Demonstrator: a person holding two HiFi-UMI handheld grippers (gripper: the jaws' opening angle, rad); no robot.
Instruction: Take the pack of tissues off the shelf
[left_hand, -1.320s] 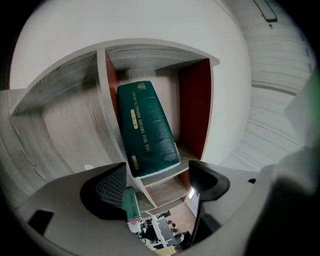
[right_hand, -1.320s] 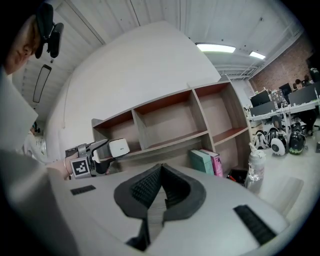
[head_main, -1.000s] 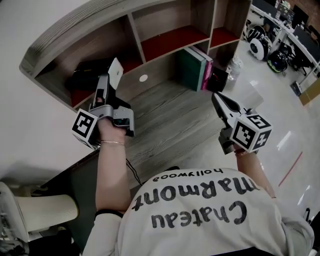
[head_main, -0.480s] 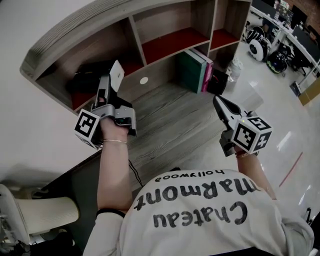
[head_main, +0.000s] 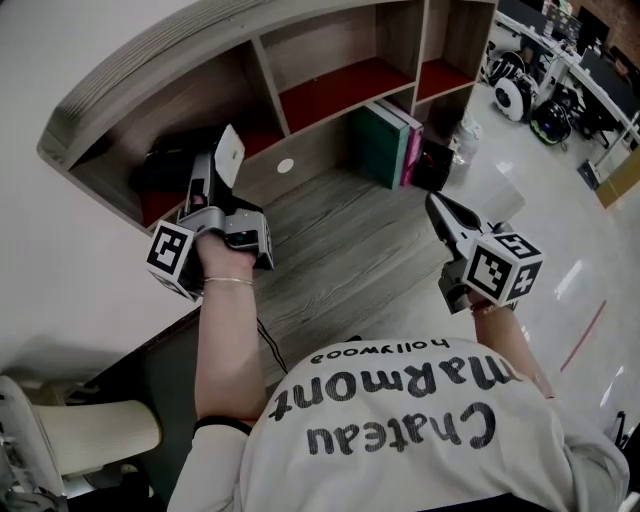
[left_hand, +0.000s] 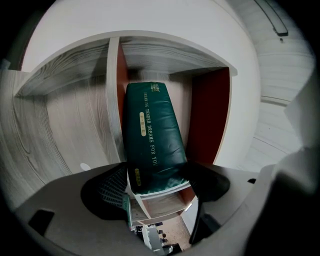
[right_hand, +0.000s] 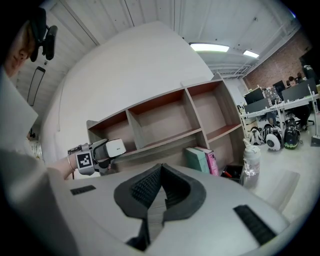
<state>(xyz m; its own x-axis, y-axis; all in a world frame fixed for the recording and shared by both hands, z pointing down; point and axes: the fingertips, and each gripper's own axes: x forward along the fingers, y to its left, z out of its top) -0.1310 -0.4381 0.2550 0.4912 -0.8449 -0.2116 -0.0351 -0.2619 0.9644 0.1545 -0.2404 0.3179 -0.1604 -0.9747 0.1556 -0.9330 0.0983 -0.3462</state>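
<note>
Pack of tissues (left_hand: 150, 135): dark green soft wrapper, lying in the end compartment of the shelf (head_main: 330, 40), the leftmost one in the head view. Its near end points toward the compartment mouth.
Pack status: not yet lifted; it is still inside the shelf.
Left gripper (left_hand: 157, 189): at the mouth of that end compartment, jaws spread wide, one on either side of the pack's near end. No dent or squeeze shows in the wrapper, so my read is that it straddles the pack without clamping it.
Right gripper (right_hand: 160, 187): jaws closed together with nothing between them, held out in front of the shelf's right end, well apart from the pack.
Done so far: the reach in, and lining the jaws up around the pack.
Left to do: close on the pack, then draw it out clear of the shelf.
Nearby: books (head_main: 385, 140) stand below the shelf's middle compartment, away from the pull path as far as I can judge.
</note>
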